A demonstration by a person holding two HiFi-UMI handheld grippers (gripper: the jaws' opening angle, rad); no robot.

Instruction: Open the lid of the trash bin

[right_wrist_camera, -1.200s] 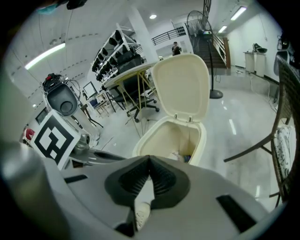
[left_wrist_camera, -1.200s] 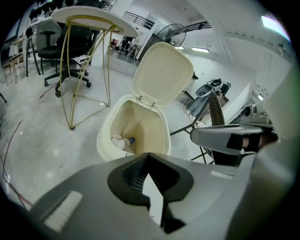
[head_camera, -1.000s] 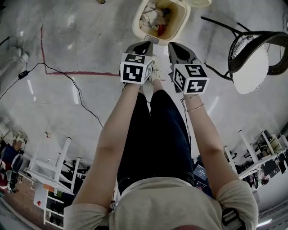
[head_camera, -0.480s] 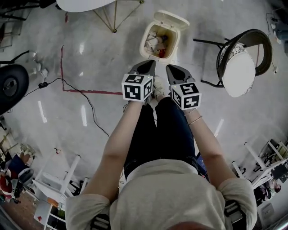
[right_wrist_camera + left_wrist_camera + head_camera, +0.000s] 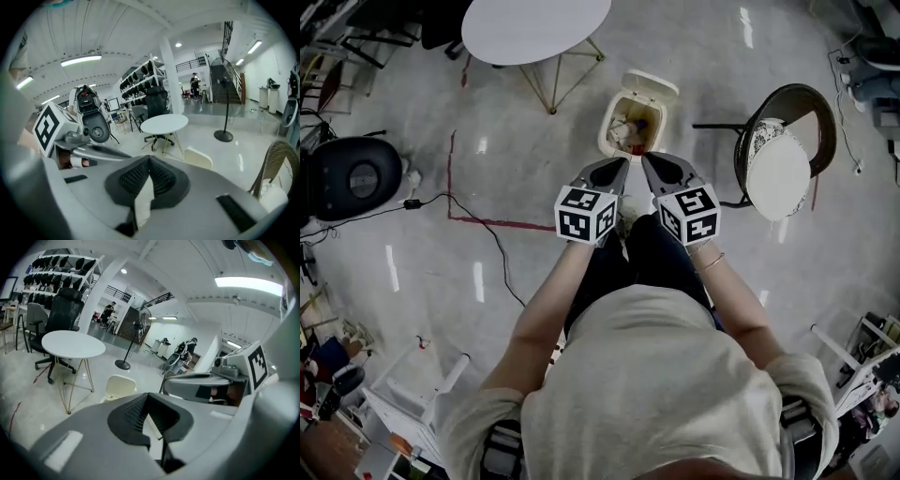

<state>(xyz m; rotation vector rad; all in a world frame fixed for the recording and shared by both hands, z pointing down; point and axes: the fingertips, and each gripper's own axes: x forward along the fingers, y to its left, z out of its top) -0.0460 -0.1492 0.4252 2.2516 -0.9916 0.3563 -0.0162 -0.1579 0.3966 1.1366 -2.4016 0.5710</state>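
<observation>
The cream trash bin (image 5: 619,141) stands on the floor just beyond both grippers, its lid (image 5: 651,86) swung up and back, with rubbish showing inside. My left gripper (image 5: 622,164) and right gripper (image 5: 647,159) are held side by side above the person's legs, short of the bin and not touching it. Both are shut with nothing between the pads. The raised lid (image 5: 119,385) shows past the left gripper (image 5: 148,395) in the left gripper view. In the right gripper view the lid (image 5: 198,157) sits beyond the right gripper (image 5: 150,159).
A round white table (image 5: 534,26) on thin gold legs stands left of the bin. A dark-framed chair with a white seat (image 5: 778,173) is to its right. A black office chair (image 5: 352,178), a floor cable (image 5: 483,230) and a red tape line (image 5: 492,223) lie to the left.
The view has pulled up and back, so the bin now looks smaller and farther off. Both grippers have drawn away from the bin's rim. The lid stays up.
</observation>
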